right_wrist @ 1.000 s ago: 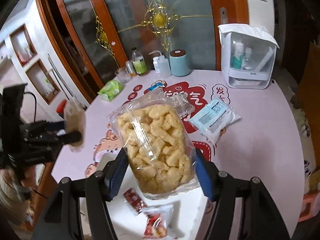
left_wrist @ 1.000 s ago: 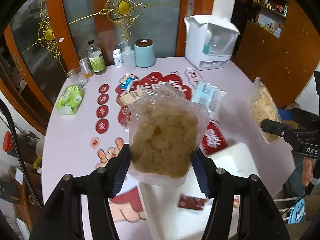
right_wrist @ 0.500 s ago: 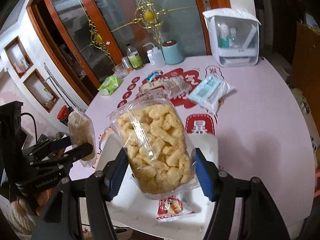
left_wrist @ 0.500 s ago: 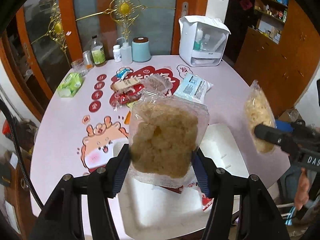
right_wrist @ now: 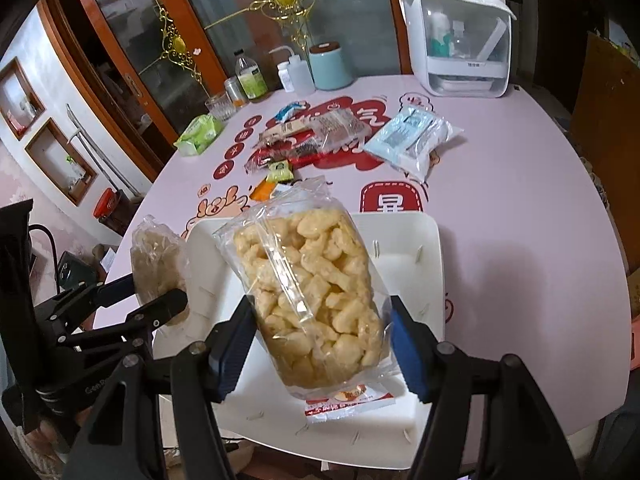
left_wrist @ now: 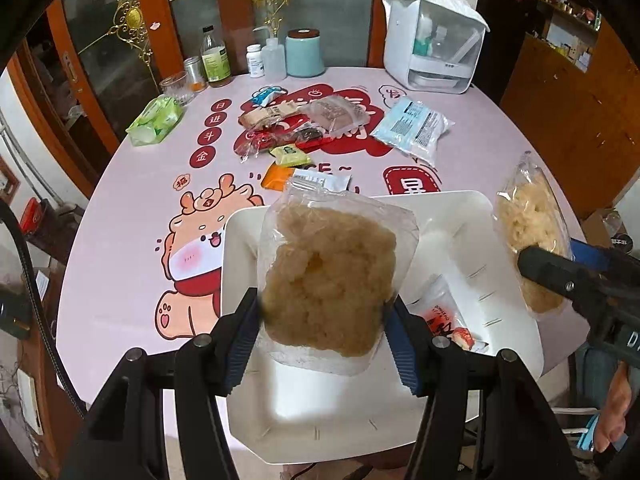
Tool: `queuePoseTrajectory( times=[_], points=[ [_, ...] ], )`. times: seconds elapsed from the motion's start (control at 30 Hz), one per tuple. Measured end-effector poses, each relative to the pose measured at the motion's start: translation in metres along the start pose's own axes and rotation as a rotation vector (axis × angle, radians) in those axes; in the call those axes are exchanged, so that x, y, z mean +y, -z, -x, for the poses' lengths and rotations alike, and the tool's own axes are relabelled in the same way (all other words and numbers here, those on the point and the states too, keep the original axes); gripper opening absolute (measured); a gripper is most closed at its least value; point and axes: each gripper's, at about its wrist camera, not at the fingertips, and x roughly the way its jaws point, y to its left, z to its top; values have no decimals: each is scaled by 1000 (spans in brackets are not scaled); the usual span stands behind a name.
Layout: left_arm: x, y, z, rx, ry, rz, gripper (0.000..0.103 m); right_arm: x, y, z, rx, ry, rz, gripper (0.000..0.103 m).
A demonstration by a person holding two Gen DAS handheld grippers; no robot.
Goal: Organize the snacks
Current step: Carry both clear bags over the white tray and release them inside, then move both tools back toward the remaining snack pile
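Note:
My left gripper (left_wrist: 322, 340) is shut on a clear bag of brown shredded snack (left_wrist: 330, 280), held upright above the white tray (left_wrist: 248, 240). My right gripper (right_wrist: 320, 348) is shut on a clear bag of yellow puffed snacks (right_wrist: 316, 288), held upright above the same tray (right_wrist: 416, 248). A small red snack packet (left_wrist: 444, 316) lies in the tray and also shows in the right wrist view (right_wrist: 348, 400). The right gripper's bag shows at the right in the left wrist view (left_wrist: 532, 236); the left gripper's bag shows at the left in the right wrist view (right_wrist: 158, 260).
The pink round table (left_wrist: 128, 208) holds a pile of loose snack packets (left_wrist: 296, 128), a light blue pack (left_wrist: 412, 126) and a green pack (left_wrist: 154, 120). Bottles, a teal canister (left_wrist: 304, 54) and a white dispenser box (left_wrist: 434, 48) stand at the back.
Both grippers have pulled back toward the table's near edge with their bags. The tray now lies under both bags, and more of it shows.

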Motion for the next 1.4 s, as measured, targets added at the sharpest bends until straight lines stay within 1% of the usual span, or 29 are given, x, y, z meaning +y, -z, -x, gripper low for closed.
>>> queuePoseTrajectory(
  times=[0.17,0.27,0.53,0.6,0.63,0.67,0.77,0.87,1.13,1.4],
  points=[
    [-2,3,-9,21,-12,-1,59,2,3,-9,35,9,13,65],
    [-4,6,-17,46,-7,-7,59,1,3,-14,55,10,9,65],
    [-6,11,-28,91,-14,-17,60,-1,0,-26,95,-3,3,66],
    [-6,10,-29,96,-12,-16,71,0,-1,-29,110,5,9,67],
    [-6,10,-29,93,-8,-14,84,1,-2,-31,114,11,12,68],
    [-6,9,-27,85,-2,-12,90,1,-2,-30,109,12,13,70],
    [-7,7,-25,70,14,-15,90,2,-5,-26,79,21,22,81],
    [-9,5,-26,74,4,-23,90,3,-7,-23,60,27,32,82],
    [-10,3,-25,54,-1,-25,90,-1,-8,-27,70,23,26,82],
    [-10,1,-25,51,-6,-27,90,-3,-8,-28,75,17,22,82]
  ],
)
